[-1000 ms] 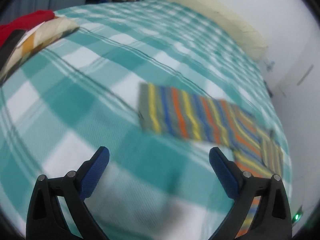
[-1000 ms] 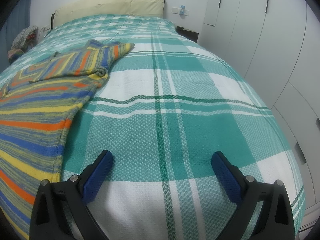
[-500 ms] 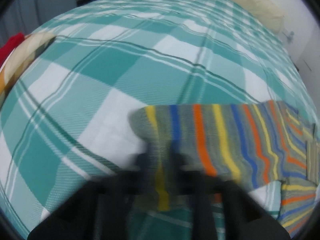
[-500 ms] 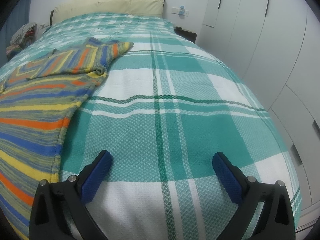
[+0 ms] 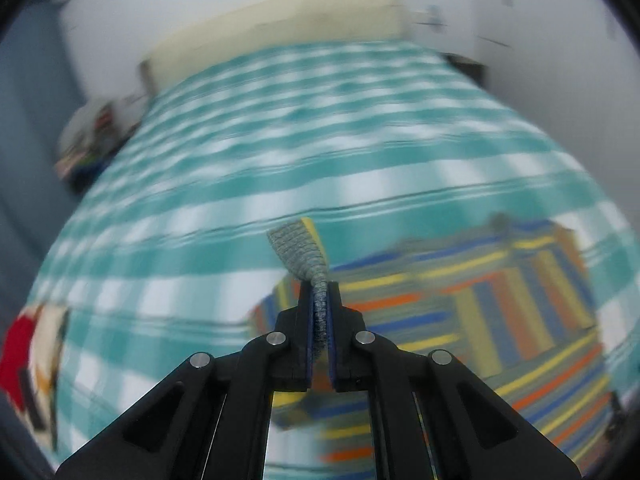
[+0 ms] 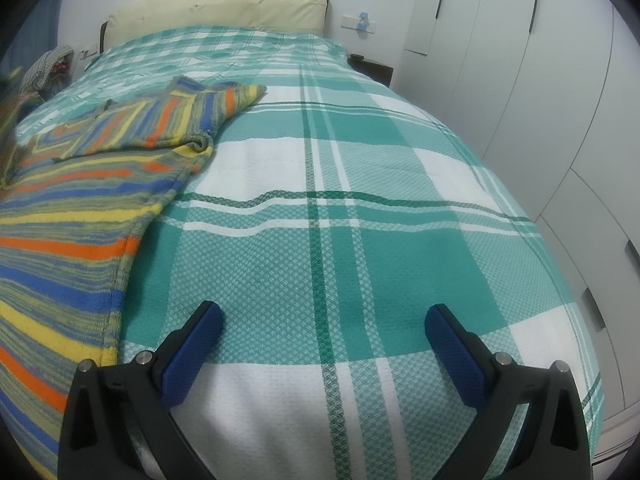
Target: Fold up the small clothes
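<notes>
A striped knit sweater [image 5: 480,312], in grey, yellow, orange and blue, lies on the teal plaid bedspread [image 5: 280,152]. My left gripper [image 5: 319,292] is shut on the sweater's sleeve end [image 5: 300,248], which sticks up between the blue pads and is lifted above the bed. In the right wrist view the sweater [image 6: 68,216] lies at the left, with one sleeve [image 6: 208,108] folded across its top. My right gripper [image 6: 320,340] is open and empty, low over bare bedspread [image 6: 360,220] just right of the sweater's edge.
A cream headboard [image 6: 220,12] stands at the far end of the bed. White wardrobe doors [image 6: 560,100] run along the right. A red and cream garment [image 5: 28,348] lies at the left bed edge. A pile of clothes [image 6: 48,68] sits beyond the bed's far left.
My left gripper came down on the sweater's sleeve end, shut on it, and has lifted it while swinging round towards the headboard. The right gripper has hardly moved.
</notes>
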